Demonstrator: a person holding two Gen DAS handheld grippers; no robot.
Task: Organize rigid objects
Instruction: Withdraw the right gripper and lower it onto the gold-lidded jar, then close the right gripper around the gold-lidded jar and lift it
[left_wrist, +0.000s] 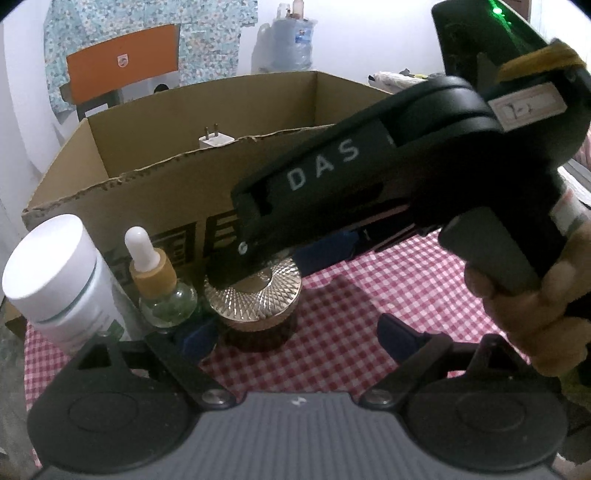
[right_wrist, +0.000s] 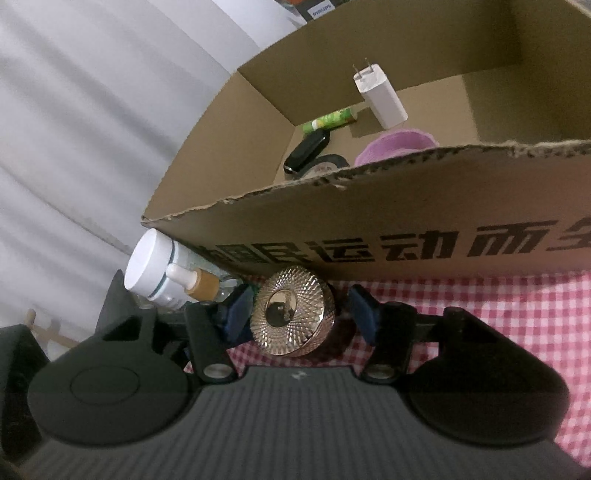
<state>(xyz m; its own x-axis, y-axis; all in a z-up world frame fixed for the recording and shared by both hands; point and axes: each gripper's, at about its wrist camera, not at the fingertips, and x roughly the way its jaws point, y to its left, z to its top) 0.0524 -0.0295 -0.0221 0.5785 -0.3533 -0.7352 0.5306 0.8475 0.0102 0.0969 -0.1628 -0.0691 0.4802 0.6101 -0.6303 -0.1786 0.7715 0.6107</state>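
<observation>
A brown jar with a faceted gold lid (left_wrist: 253, 295) (right_wrist: 291, 310) stands on the red checked cloth, close to the front wall of the cardboard box (left_wrist: 166, 192) (right_wrist: 406, 192). My right gripper (right_wrist: 300, 310) straddles it. Its left blue pad (right_wrist: 236, 310) lies against the lid's edge. A thin dark gap shows before the right pad (right_wrist: 364, 310). The right gripper's black housing (left_wrist: 369, 166) reaches down over the jar from the upper right. My left gripper (left_wrist: 297, 338) stays open just short of the jar, holding nothing.
A white bottle (left_wrist: 55, 273) (right_wrist: 151, 266) and a dropper bottle (left_wrist: 159, 280) (right_wrist: 195, 282) stand left of the jar. In the box lie a white charger (right_wrist: 380, 99), green tube (right_wrist: 332, 120), black device (right_wrist: 306, 151), tape roll (right_wrist: 325, 164) and purple cup (right_wrist: 395, 146). A hand (left_wrist: 535, 314) grips the right handle.
</observation>
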